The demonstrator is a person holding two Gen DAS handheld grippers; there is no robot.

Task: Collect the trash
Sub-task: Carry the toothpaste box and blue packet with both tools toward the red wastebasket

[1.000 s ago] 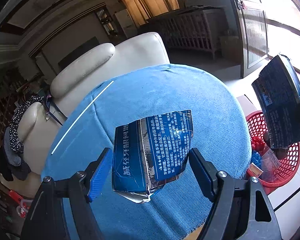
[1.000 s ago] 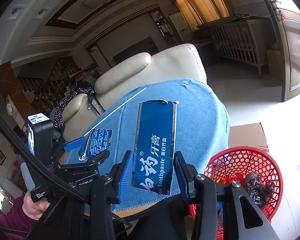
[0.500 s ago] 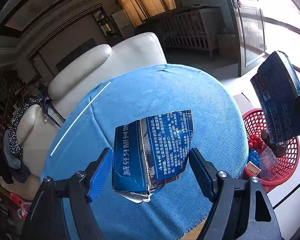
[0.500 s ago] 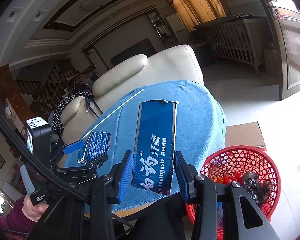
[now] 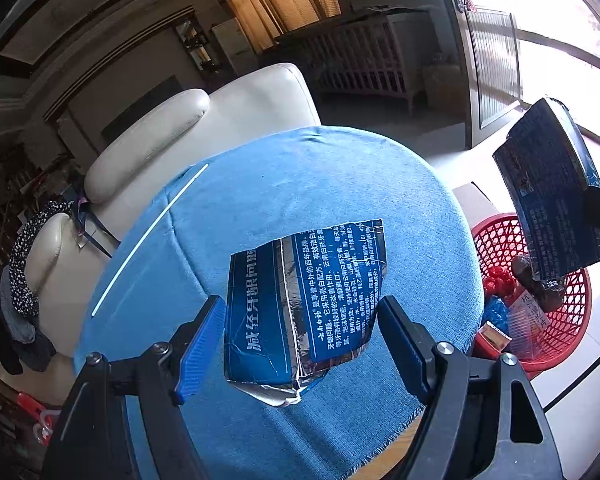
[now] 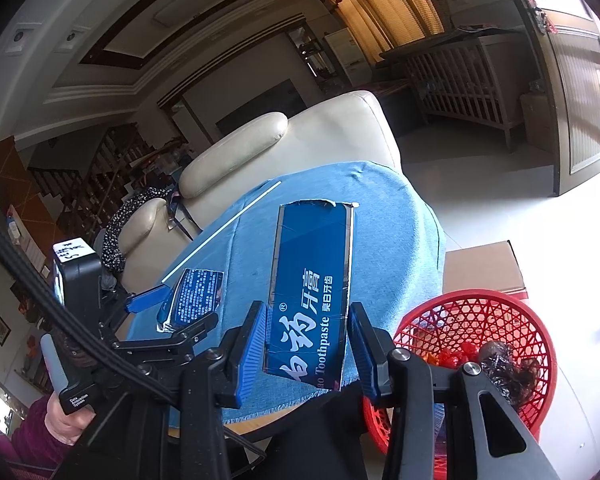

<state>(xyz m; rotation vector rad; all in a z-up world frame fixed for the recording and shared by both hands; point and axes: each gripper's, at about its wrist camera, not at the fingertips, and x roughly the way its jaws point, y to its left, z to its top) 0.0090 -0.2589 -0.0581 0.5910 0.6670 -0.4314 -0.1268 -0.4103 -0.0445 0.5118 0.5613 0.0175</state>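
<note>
My left gripper (image 5: 300, 332) is shut on a torn blue toothpaste box piece (image 5: 304, 308) with silver lining, held above the blue-clothed table (image 5: 300, 184). My right gripper (image 6: 308, 340) is shut on a long blue toothpaste box (image 6: 312, 284), held upright near the table's right edge. That box also shows at the right of the left wrist view (image 5: 552, 200), above the red basket (image 5: 560, 320). The left gripper with its piece shows in the right wrist view (image 6: 196, 296). The red mesh basket (image 6: 480, 320) on the floor holds several wrappers.
A thin white stick (image 5: 148, 240) lies on the blue cloth at the table's left. A cream leather armchair (image 5: 204, 128) stands behind the table. A cardboard box (image 6: 484, 268) sits on the floor beside the basket. A white crib (image 6: 460, 84) stands further back.
My right gripper has carried the long box a little further right, towards the basket. The left gripper and its piece have hardly moved.
</note>
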